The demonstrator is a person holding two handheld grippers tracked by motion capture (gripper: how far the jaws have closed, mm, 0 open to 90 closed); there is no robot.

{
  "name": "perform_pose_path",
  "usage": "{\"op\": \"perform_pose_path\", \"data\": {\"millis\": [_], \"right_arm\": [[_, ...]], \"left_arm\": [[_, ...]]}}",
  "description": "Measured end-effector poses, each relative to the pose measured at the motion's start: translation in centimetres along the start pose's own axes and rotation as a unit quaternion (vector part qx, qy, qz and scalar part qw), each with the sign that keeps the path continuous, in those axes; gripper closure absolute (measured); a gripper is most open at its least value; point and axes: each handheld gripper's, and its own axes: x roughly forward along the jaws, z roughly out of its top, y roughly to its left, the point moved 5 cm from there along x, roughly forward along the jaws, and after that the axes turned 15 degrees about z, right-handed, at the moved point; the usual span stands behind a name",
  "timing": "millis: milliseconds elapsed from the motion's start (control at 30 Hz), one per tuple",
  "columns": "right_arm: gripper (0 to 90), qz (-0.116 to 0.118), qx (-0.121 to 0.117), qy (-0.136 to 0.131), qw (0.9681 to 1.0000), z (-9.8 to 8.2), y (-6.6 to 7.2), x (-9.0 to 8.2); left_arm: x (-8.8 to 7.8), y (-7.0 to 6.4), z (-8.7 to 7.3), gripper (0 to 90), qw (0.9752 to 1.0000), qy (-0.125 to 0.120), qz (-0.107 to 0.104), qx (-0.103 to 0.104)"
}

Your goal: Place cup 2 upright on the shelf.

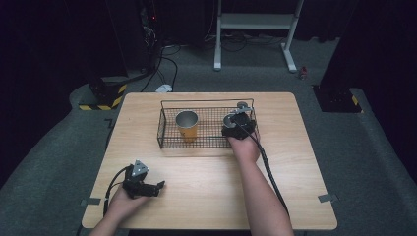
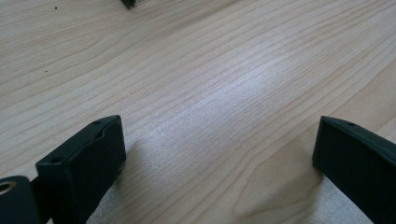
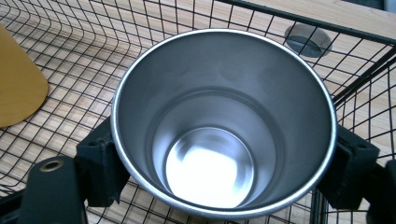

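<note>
The left gripper [image 1: 160, 186] is rested on the wooden table [image 1: 206, 172] near its front left corner, its jaws held wide apart over bare wood. In the wire basket [image 1: 169, 142], a yellow cup [image 1: 187, 126] is stood upright left of centre. At the basket's right end, a steel cup [image 3: 224, 121] is clamped between the jaws of the right gripper [image 1: 235, 120].

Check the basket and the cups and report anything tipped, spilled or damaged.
Nothing stands out. The yellow cup stands upright in the wire basket, and the steel cup, empty and undented, sits between the right gripper fingers.
</note>
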Motion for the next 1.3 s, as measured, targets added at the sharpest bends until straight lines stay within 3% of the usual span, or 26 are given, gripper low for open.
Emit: {"op": "perform_pose_path", "data": {"millis": [867, 1300], "right_arm": [[10.5, -0.006, 0.001, 0.003, 1.0000, 0.00, 0.28, -0.14], [8.9, -0.011, -0.009, -0.013, 0.9998, 0.30, 0.43, -0.93]], "left_arm": [[0.02, -0.05, 0.03, 2.9, 1.0000, 0.000, -0.001, 0.002], [0.05, -0.05, 0.08, 2.8, 1.0000, -0.001, -0.001, 0.005]]}}
